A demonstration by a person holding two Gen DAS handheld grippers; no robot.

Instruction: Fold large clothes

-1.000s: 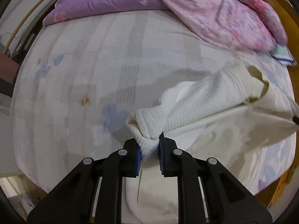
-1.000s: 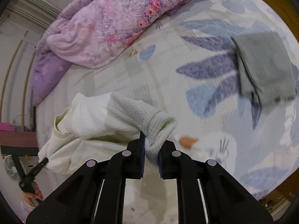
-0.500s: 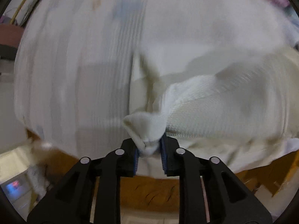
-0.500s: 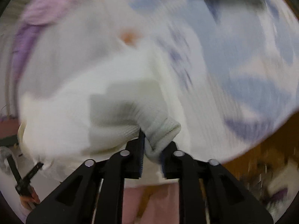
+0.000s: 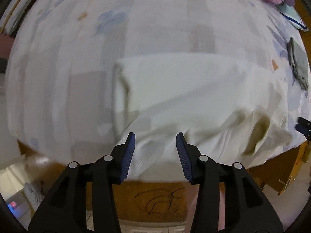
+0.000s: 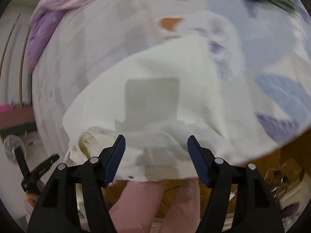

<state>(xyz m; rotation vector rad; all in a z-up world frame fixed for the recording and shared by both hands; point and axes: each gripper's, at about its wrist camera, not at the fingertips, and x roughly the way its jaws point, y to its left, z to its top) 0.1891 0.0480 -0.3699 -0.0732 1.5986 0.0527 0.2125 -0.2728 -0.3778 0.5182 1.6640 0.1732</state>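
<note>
A large cream-white garment [image 5: 190,93] lies spread on the bed near its front edge, also seen as the white garment [image 6: 159,97] in the right wrist view. My left gripper [image 5: 155,141] hangs over the garment's near hem, its jaws opening, and the blue pads stand apart from the cloth. My right gripper [image 6: 156,143] is above the garment's rumpled front edge, jaws opening too, nothing pinched between them. The left gripper shows at the lower left of the right wrist view as a black tool [image 6: 35,172].
The bed sheet [image 5: 68,77] is pale with blue leaf prints. A pink and purple quilt [image 6: 50,19] lies at the far side. A folded grey garment [image 5: 299,64] rests at the right. The wooden bed frame [image 5: 159,200] and a person's pink-clad legs [image 6: 147,203] are below.
Both grippers held bunched corners of the white garment, carried them toward the bed's front edge and down, then let go. The garment now lies flat and both jaws stand apart.
</note>
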